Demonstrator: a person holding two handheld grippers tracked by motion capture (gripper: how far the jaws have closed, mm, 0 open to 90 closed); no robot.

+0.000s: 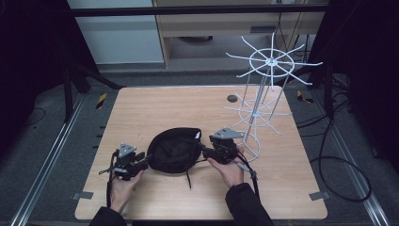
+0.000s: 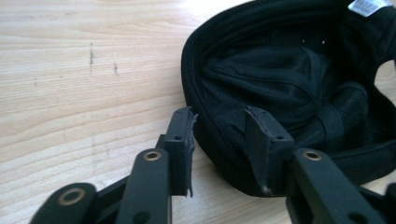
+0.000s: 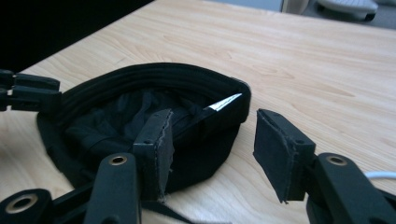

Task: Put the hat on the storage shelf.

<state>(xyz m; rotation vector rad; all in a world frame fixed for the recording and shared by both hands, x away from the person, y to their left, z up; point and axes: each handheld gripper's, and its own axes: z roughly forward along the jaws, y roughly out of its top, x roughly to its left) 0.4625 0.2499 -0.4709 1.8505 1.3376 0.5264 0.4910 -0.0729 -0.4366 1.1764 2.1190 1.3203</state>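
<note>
Both grippers, left gripper and right gripper, agape, straddling black cap rim

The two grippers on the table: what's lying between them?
A black cap, upside down, lies between the left gripper and right gripper in the high view.

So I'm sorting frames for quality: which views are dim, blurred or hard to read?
High view: dim, dark surround, soft; cap a black blob. Left gripper view: bright, table grain sharp, near fingers soft. Right gripper view: cap interior lost in black, background blurred.
</note>
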